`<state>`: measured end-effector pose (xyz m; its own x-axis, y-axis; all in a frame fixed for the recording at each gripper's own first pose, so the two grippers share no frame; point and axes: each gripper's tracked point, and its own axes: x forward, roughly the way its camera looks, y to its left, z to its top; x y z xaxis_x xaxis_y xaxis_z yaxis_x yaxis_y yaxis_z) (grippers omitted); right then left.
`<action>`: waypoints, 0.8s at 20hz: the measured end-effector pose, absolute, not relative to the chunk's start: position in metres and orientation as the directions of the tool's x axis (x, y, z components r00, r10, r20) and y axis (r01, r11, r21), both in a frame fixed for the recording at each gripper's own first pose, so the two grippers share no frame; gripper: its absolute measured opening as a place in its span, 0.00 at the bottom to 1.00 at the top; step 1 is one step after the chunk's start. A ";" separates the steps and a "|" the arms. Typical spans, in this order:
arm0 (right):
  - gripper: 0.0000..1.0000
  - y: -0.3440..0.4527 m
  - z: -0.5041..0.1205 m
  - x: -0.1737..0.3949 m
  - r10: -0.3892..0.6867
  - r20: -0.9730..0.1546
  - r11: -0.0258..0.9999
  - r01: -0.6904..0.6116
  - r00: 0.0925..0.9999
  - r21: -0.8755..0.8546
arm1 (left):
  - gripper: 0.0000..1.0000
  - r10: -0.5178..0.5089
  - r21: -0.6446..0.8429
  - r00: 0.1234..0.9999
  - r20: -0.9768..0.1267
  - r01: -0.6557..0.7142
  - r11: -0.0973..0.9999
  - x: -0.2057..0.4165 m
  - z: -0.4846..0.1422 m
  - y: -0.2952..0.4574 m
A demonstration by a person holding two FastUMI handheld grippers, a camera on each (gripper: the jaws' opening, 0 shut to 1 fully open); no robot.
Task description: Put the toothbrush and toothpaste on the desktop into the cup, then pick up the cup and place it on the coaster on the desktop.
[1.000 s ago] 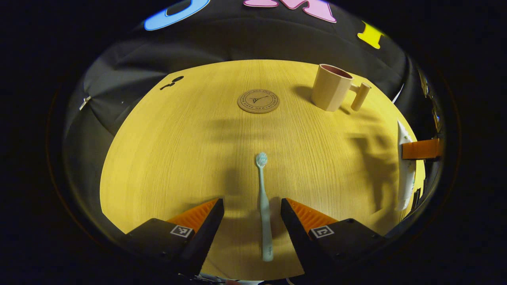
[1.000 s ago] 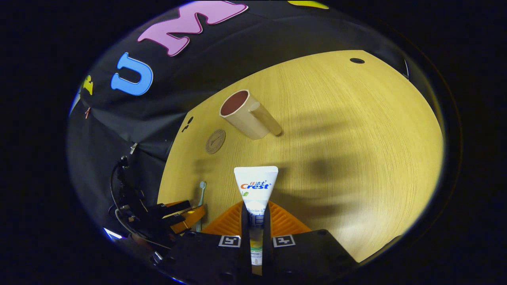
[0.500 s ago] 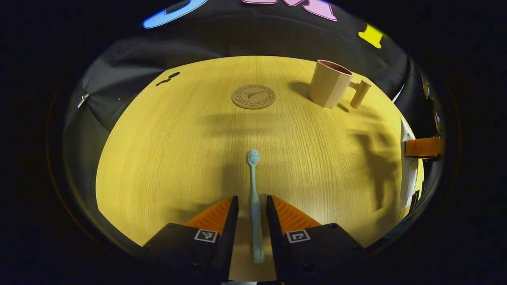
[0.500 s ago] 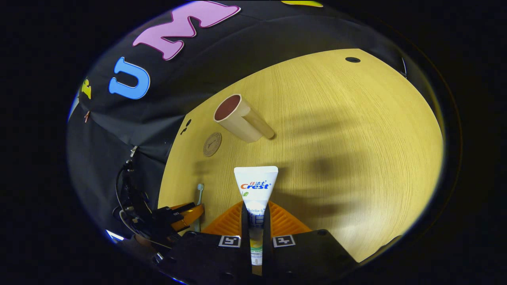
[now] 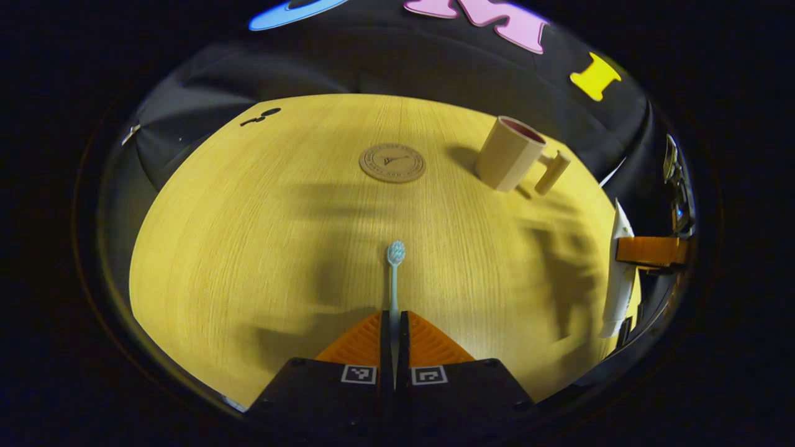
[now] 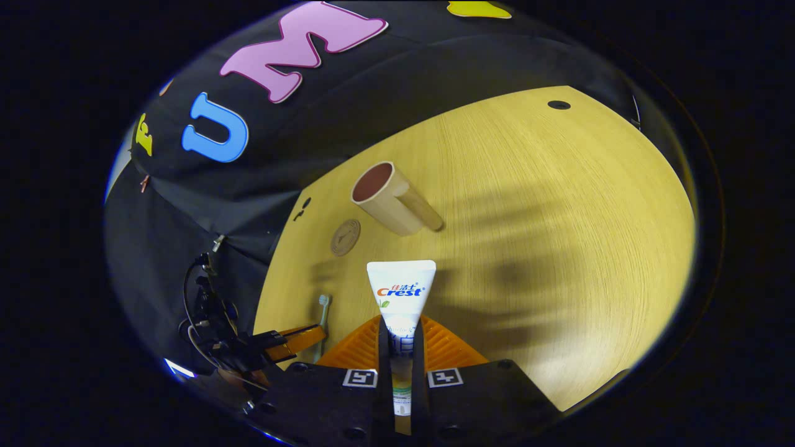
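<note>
**Both implements gripped, cup not yet loaded**

*Left gripper view.* The left gripper (image 5: 394,320) has its two fingers drawn together on the handle of the slim pale-blue plastic toothbrush (image 5: 394,273), whose bristled head points forward over the yellow wood-grain desktop (image 5: 248,248). The landmark is the beige faceted cup with a peg-like handle (image 5: 509,154), standing upright and empty at the far right of the desktop. The round brown coaster with a printed emblem (image 5: 392,163) lies to the left of the cup, apart from it. The toothbrush head is well short of the cup, nearer the viewer and to its left. Holding the handle end probably leaves the head free to enter the cup first.

*Right gripper view.* The right gripper (image 6: 401,329) is closed on the lower part of the white toothpaste tube (image 6: 401,292), both fingers pressing it, with the flat crimped end forward. The cup (image 6: 388,197) lies beyond the tube; its open mouth is visible. The coaster (image 6: 345,237) sits just left of the cup. The left gripper (image 6: 298,338) with the toothbrush (image 6: 322,316) appears low, left of the cup.
</note>
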<state>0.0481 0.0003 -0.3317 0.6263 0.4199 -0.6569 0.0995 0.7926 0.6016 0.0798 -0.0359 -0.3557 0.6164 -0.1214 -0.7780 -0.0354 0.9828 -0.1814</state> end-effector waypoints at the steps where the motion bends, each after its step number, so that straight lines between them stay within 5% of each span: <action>1: 0.14 -0.002 -0.322 0.050 0.423 -0.632 0.781 0.093 0.650 0.618 | 0.06 -0.140 -0.205 0.646 -0.750 -0.026 0.978 0.082 -0.345 -0.039; 9: 0.14 -0.025 -0.237 0.108 0.405 -0.421 0.765 -0.049 0.812 0.643 | 0.06 -0.246 -0.373 0.853 -0.461 0.065 0.925 0.097 -0.223 -0.068; 16: 0.14 -0.021 -0.179 0.209 0.387 -0.246 0.786 -0.179 0.889 0.592 | 0.06 -0.274 -0.446 0.901 -0.337 0.104 0.889 0.088 -0.170 -0.084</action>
<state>0.2087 -0.0212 -0.1788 0.8886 0.3871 -0.2460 -0.1787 0.7862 0.5916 0.0878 -0.0840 -0.1698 0.9009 -0.2738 -0.3368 0.1036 0.8892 -0.4457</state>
